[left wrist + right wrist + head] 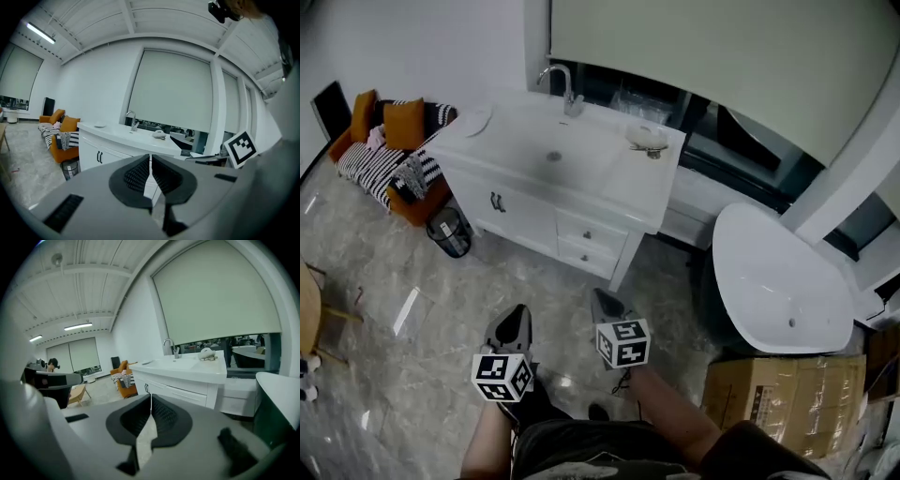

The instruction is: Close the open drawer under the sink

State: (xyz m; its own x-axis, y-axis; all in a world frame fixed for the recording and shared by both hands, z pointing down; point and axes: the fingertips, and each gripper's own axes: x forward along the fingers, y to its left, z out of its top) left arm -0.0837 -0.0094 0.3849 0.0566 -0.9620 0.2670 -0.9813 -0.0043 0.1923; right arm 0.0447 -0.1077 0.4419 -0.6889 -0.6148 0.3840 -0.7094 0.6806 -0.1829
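The white sink cabinet (pixel 581 192) stands against the window wall, also visible in the left gripper view (pixel 112 140) and the right gripper view (pixel 192 376). Its two small drawers (pixel 589 246) at the right end sit flush with the front, their faces showing as (pixel 187 392). My left gripper (pixel 517 317) and right gripper (pixel 603 300) hang side by side over the floor, well short of the cabinet and touching nothing. The left gripper's (pixel 151 157) jaws are shut with nothing between them. The right gripper's (pixel 151 397) jaws are shut and empty too.
An orange sofa (pixel 389 141) with striped cloth and a dark bin (pixel 450 232) stand left of the cabinet. At the right sit a white bathtub (pixel 778 281) and a cardboard box (pixel 787 394). A faucet (pixel 565 89) and a small dish (pixel 647 138) rest on the counter.
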